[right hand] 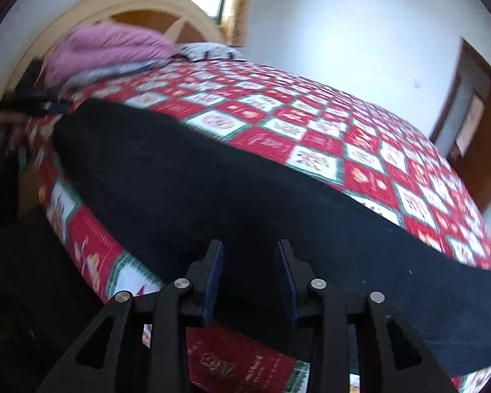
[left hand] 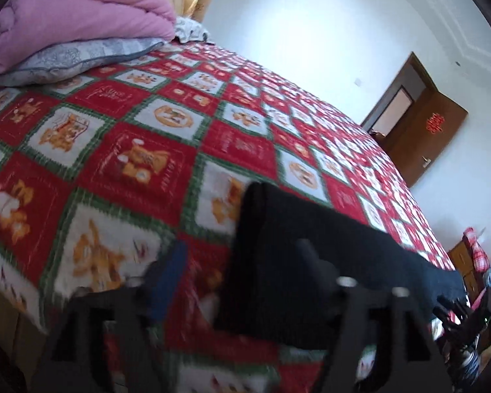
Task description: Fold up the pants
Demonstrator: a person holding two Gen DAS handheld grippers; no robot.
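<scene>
White walls are wrapping round a bed (left hand: 167, 150) that is wearing a red, white & green checked cover w/ little bear pictures. At 11 o'clock in the left wrist view a pink quilt (left hand: 81, 13) is sitting folded on a grey pillow (left hand: 78, 57), touching it, up by the cream headboard (right hand: 140, 3). At 3 o'clock a brown door (left hand: 422, 131) is standing open, w/ a red cut-out on it. At 4 o'clock, past the bed's far corner, some red checked cloth and boxes are showing, too blurred to name.

Pants (right hand: 232, 196), black, are lying flat along the near edge of the bed, stretching from 9 o'clock to 4 o'clock across the right wrist view, near side hanging a bit over the edge. In the left wrist view one end (left hand: 294, 255) is showing at 5 o'clock, folded edge squared off.

Left gripper (left hand: 242, 281) is standing spread wide; its blue-padded finger (left hand: 170, 278) is sitting off on the bed cover at 7 o'clock, the other one is over the black cloth, nothing pinched. Frame is blurry here.

Right gripper (right hand: 249, 278) is hovering at 6 o'clock right over the pants' near edge, jaws partly apart, blue pads (right hand: 212, 281) facing each other w/ black cloth showing in the gap. Can't tell if the pads are pressing on the cloth or just framing it.
</scene>
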